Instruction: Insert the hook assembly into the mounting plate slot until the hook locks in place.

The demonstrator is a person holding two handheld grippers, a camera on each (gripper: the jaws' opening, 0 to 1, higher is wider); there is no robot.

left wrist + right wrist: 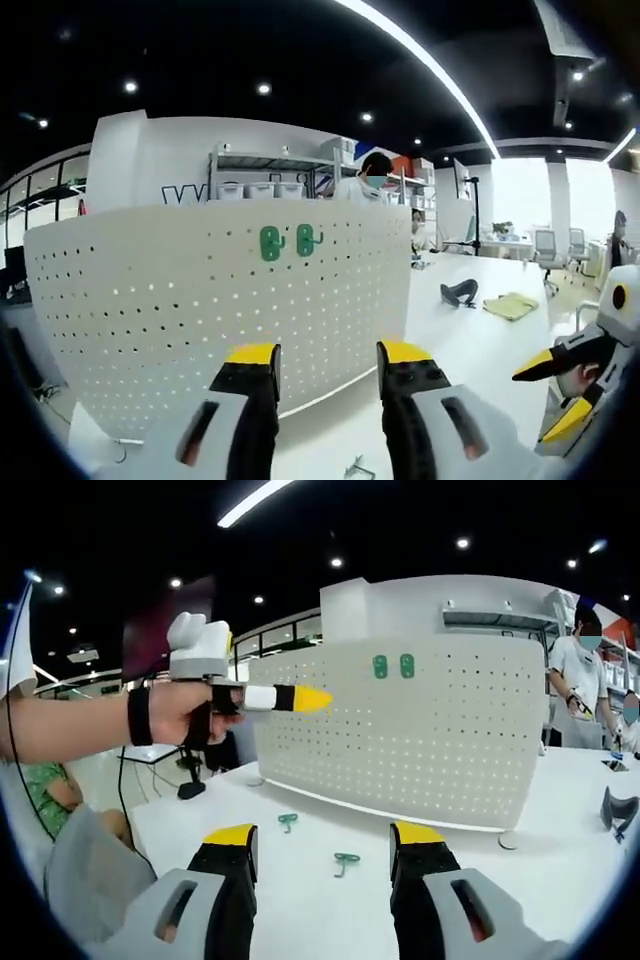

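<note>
Hooks point(393, 666) on pegboard point(400, 730) (two more point(346, 860) loose)

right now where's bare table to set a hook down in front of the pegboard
In the right gripper view, bare white table runs along the pegboard's right half, toward its round foot. The strip nearest the right hand-held gripper is busier: two loose green hooks lie there. Two more hooks hang on the board.

Matt white perforated board point(400, 735), looks like painted sheet metal (hard to be sure). Two green hooks point(288, 242) on it read as smooth glossy plastic. Tabletop point(300, 880) is smooth, white, slightly shiny. Gripper tips: yellow and black matt plastic.
</note>
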